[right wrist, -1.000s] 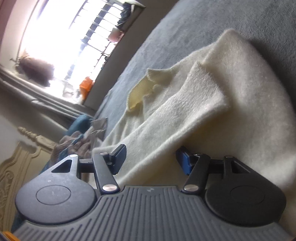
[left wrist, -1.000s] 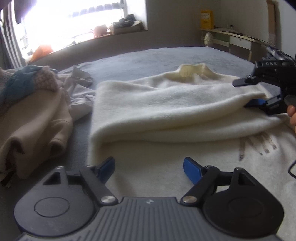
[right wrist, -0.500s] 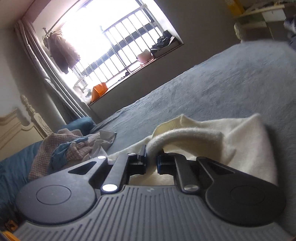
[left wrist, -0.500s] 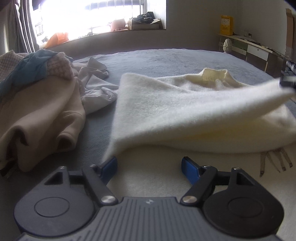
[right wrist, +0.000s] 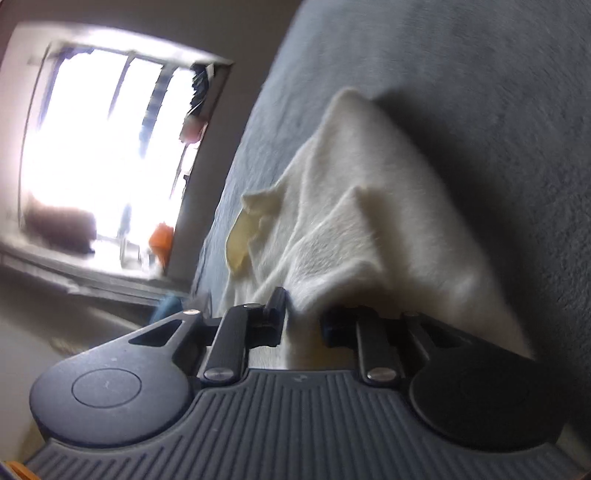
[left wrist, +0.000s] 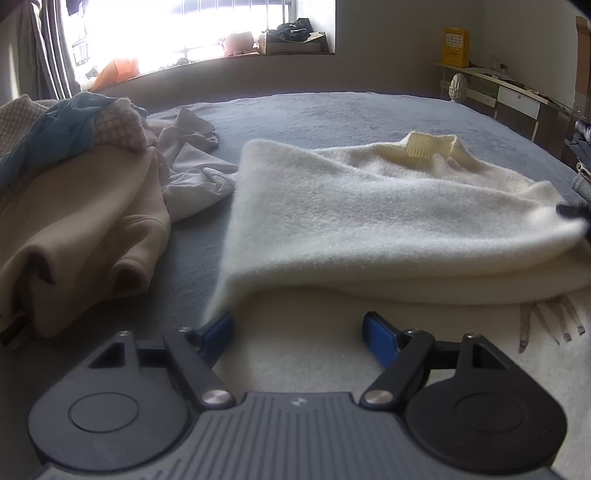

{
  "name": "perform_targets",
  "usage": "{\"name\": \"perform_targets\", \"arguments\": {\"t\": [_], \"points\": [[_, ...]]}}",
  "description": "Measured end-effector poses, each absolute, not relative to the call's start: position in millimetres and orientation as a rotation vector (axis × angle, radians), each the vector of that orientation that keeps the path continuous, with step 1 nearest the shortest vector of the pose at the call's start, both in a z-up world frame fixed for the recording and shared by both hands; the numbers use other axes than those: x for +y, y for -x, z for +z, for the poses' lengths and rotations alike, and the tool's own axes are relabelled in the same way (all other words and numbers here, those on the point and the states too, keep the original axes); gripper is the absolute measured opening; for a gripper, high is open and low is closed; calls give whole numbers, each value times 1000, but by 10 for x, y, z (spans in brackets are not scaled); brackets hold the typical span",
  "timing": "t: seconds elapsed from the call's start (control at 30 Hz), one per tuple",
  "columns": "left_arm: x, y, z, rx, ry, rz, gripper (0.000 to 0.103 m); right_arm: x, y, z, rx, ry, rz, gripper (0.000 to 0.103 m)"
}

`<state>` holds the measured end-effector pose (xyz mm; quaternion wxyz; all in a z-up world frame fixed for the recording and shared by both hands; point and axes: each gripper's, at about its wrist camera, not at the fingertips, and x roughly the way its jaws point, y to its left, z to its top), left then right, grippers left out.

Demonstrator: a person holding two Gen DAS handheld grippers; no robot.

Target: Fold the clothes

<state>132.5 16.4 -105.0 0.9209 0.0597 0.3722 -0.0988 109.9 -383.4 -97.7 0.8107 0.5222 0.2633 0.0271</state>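
Left tongs (left wrist: pixel 297 326) sit nearest, spread wide with nothing between them, hovering low over the flat front of the cream sweater (left wrist: pixel 369 221). The sweater lies on the grey bed (left wrist: pixel 351 110), its upper layer folded over the lower, ribbed collar (left wrist: pixel 428 146) toward the far side. Right tongs (right wrist: pixel 303 319) are pressed together, pinching a fold of the sweater at its right edge; view blurred. Left of the sweater lies a beige garment (left wrist: pixel 85 229), behind it a heap of unfolded clothes (left wrist: pixel 74 122). Window (left wrist: pixel 184 33) at the back.

Risks, as a judgement: the fuzzy knit may slip from the thin pinch if pulled fast. With the left tongs not pinning anything, the lower layer may drag along and skew the fold. The sweater's left edge lies near the beige garment and could snag it.
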Motion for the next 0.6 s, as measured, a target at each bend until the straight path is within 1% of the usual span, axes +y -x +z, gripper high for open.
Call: {"name": "perform_targets", "arguments": {"t": [0.07, 0.13, 0.2, 0.27, 0.33, 0.4, 0.43, 0.5, 0.6], "points": [[164, -1322, -1049, 765, -123, -202, 79, -3795, -1170, -777, 533, -1024, 85, 7], [167, -1313, -1047, 765, -125, -204, 79, -3636, -1141, -415, 466, -836, 158, 7], [172, -1312, -1049, 766, -120, -201, 79, -3537, -1067, -249, 447, -733, 186, 7], [163, -1309, -1055, 765, -120, -199, 79, -3516, -1026, -337, 483, -669, 151, 7], [149, -1303, -1060, 763, -128, -198, 79, -3660, -1021, -685, 592, -674, 63, 8], [147, -1287, -1056, 762, -144, -208, 79, -3845, -1040, -1038, 684, -794, 33, 8], [154, -1270, -1050, 763, -154, -213, 79, -3943, -974, -1094, 657, -866, 47, 8], [174, -1232, -1020, 770, -172, -228, 79, -4081, -920, -1020, 631, -908, 21, 18], [241, -1150, -895, 773, -177, -257, 79, -4278, -829, -853, 592, -875, -103, 22]]}}
